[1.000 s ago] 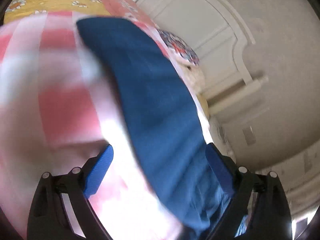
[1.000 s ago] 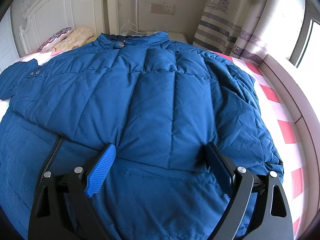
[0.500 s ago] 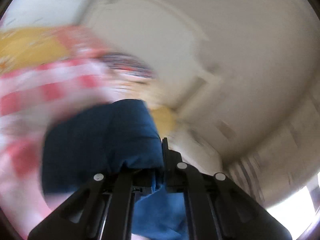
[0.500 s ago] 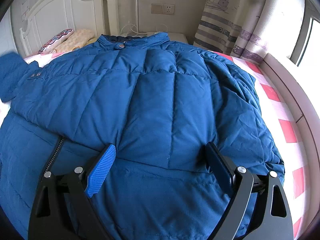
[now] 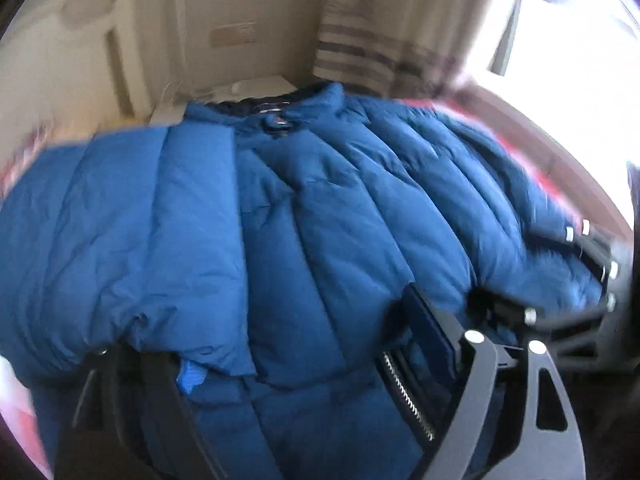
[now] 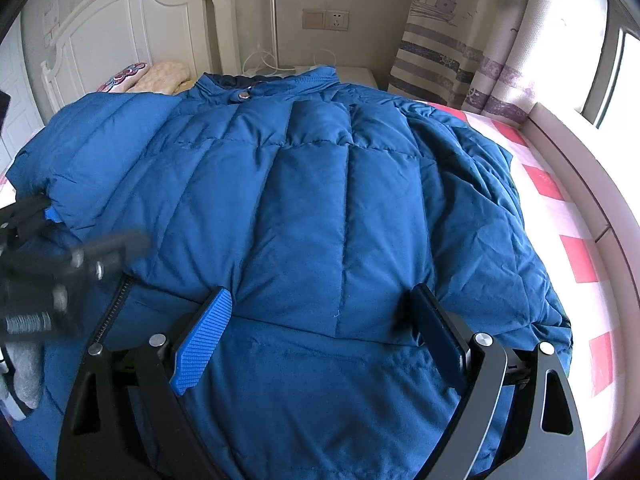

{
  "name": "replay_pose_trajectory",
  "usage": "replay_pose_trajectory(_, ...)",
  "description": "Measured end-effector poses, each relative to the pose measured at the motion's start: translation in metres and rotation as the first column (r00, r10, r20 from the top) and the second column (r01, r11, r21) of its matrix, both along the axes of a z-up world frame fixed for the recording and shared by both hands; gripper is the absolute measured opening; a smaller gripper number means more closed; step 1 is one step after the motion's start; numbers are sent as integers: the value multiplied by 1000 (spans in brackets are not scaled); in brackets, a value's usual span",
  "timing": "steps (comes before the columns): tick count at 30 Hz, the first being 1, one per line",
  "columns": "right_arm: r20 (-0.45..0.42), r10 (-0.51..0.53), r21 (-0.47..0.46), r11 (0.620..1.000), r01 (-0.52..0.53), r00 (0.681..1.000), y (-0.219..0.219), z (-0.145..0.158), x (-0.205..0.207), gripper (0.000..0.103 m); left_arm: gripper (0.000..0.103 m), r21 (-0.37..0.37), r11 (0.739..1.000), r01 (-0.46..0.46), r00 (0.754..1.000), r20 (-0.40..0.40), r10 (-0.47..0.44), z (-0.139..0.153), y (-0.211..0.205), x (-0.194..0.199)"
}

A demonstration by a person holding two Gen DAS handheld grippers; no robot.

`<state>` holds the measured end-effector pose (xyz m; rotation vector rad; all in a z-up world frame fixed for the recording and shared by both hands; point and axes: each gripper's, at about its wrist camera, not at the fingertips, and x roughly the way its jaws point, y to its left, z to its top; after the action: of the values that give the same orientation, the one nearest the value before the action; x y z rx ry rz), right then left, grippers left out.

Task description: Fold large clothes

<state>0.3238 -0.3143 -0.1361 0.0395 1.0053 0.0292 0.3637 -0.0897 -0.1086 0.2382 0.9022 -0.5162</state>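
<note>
A big blue puffer jacket (image 6: 312,208) lies spread on the bed, collar at the far end. Its left sleeve (image 6: 100,152) is folded over the body. My left gripper (image 5: 308,360) stands open over the jacket; the sleeve cuff (image 5: 160,300) drapes over its left finger. It also shows blurred in the right wrist view (image 6: 48,240), at the left edge. My right gripper (image 6: 320,320) is open and empty, low over the jacket's hem. It also shows in the left wrist view (image 5: 580,280), at the right.
A pink and white checked sheet (image 6: 560,208) covers the bed. A white headboard (image 6: 120,36) and pillows (image 6: 152,78) are at the far left. A nightstand (image 6: 352,74), a striped curtain (image 6: 460,48) and a window ledge (image 6: 580,160) are to the right.
My left gripper shut on the sleeve, swung it from the left over onto the jacket body, and now stands open. My right gripper has not moved.
</note>
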Motion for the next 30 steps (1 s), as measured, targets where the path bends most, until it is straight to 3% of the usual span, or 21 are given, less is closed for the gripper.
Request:
replay_pose_trajectory(3,2,-1,4,1000,1,1000,0,0,0,87,89,17,1000,14,1000,2,-14,16,10,-11)
replay_pose_trajectory(6,4,-1,-3,1000,1,1000,1,0,-1,87,89,-77,997,19,999,37,-16,46,39,-37)
replay_pose_trajectory(8,4,0,-9,1000,0,1000,1,0,-1,87,92,-127,992,-25,996,79,35,60,50,-51)
replay_pose_trajectory(10,4,0,-9,1000,0,1000,2,0,-1,87,94,-190,970,-153,981,92,172,66,89,-52)
replay_pose_trajectory(13,4,0,-10,1000,0,1000,2,0,-1,87,93,-253,887,-387,915,14,404,59,154,-50)
replay_pose_trajectory(15,4,0,-10,1000,0,1000,2,0,-1,87,83,-202,833,-516,854,-42,519,45,187,-40)
replay_pose_trajectory(16,4,0,-11,1000,0,1000,2,0,-1,87,76,-171,817,-550,834,-59,549,39,195,-35)
replay_pose_trajectory(18,4,0,-14,1000,0,1000,3,0,-1,87,74,-137,791,-597,802,-105,587,28,210,-23)
replay_pose_trajectory(22,4,0,-14,1000,0,1000,3,0,-1,87,75,-116,804,-583,812,-109,573,23,208,-13)
replay_pose_trajectory(25,3,0,-16,1000,0,1000,3,0,-1,87,77,5,808,-590,806,-66,589,7,197,-11)
replay_pose_trajectory(30,2,1,-24,1000,0,1000,4,0,-1,87,88,20,798,-603,798,-9,603,-5,191,-11)
